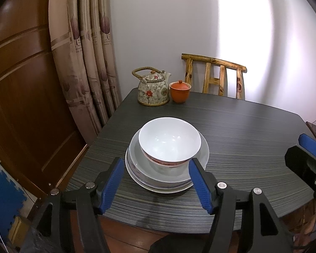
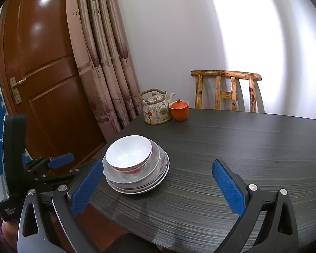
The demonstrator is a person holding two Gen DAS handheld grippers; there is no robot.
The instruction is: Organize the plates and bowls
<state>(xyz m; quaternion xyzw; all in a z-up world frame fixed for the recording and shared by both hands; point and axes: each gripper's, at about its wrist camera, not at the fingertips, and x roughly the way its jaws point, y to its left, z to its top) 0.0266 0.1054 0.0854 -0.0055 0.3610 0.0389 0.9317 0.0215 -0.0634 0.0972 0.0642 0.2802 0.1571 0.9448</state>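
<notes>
A white bowl (image 1: 169,139) sits nested in a red-patterned bowl on a stack of white plates (image 1: 168,179) near the left front of the dark table (image 1: 242,137). The stack also shows in the right wrist view, bowl (image 2: 128,151) on plates (image 2: 158,172). My left gripper (image 1: 155,164) is open and empty, just in front of the stack, its blue pads level with the plates' near rim. My right gripper (image 2: 158,168) is open and empty, to the right of the stack; its left pad is beside the plates. The right gripper shows at the left view's right edge (image 1: 309,147).
A flowered teapot (image 1: 152,89) and an orange lidded cup (image 1: 179,91) stand at the table's far left corner. A wooden chair (image 1: 214,76) stands behind the table by the wall. A curtain (image 1: 84,52) and a brown door (image 1: 21,105) are at the left.
</notes>
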